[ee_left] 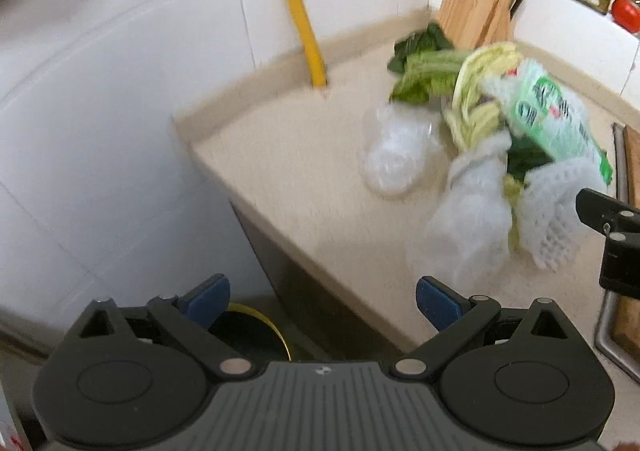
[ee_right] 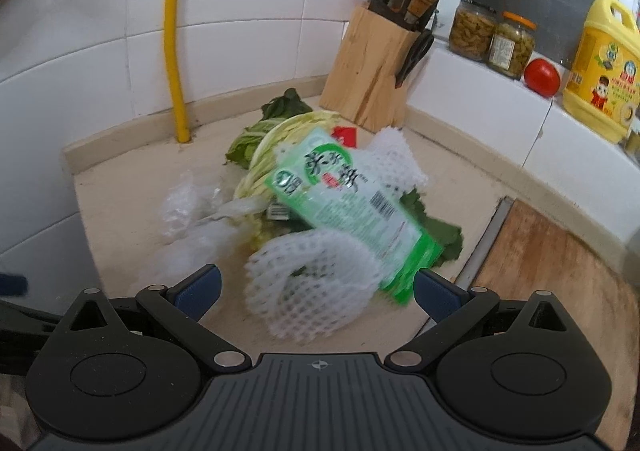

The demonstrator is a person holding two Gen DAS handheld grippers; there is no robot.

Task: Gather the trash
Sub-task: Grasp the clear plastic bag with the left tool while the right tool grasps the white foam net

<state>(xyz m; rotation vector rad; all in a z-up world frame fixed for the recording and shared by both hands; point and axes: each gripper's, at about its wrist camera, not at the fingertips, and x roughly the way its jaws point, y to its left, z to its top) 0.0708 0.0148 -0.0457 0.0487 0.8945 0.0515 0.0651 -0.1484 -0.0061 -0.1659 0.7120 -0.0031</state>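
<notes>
- Trash is lying in a heap on the beige counter [ee_right: 120, 203], toward the tiled corner, near the yellow pipe [ee_right: 174, 51] and in front of the wooden knife block [ee_right: 370, 71].
- Leafy greens [ee_right: 276, 111] and a pale cabbage piece [ee_right: 260, 167] are sitting at the bottom of the heap, on the wall side.
- A green printed wrapper [ee_right: 348, 207] is lying slantwise across the top of the heap, its lower end reaching toward the wooden board [ee_right: 552, 271].
- A white foam net [ee_right: 316, 283] is curling at the near edge of the heap, and a second foam net [ee_right: 396, 159] is sitting on the far side of the wrapper.
- Crumpled clear plastic [ee_right: 188, 207] is lying on the left of the heap, touching the cabbage.
- The knife block is holding several knives and a pair of scissors.
- Two glass jars [ee_right: 492, 35] on the ledge are holding pickled vegetables, with a tomato [ee_right: 542, 77] and a yellow jug [ee_right: 604, 67] standing beside them.
- A dark bin with a yellow rim [ee_left: 256, 327] is sitting below the counter edge; its contents are too dark to make out.
- The right gripper [ee_right: 316, 291] is spread wide and gripping nothing, with the near foam net lying between its blue fingers.
- The left gripper [ee_left: 323, 299] is also spread wide and holding nothing, hovering over the counter's edge above the bin, apart from the heap.
</notes>
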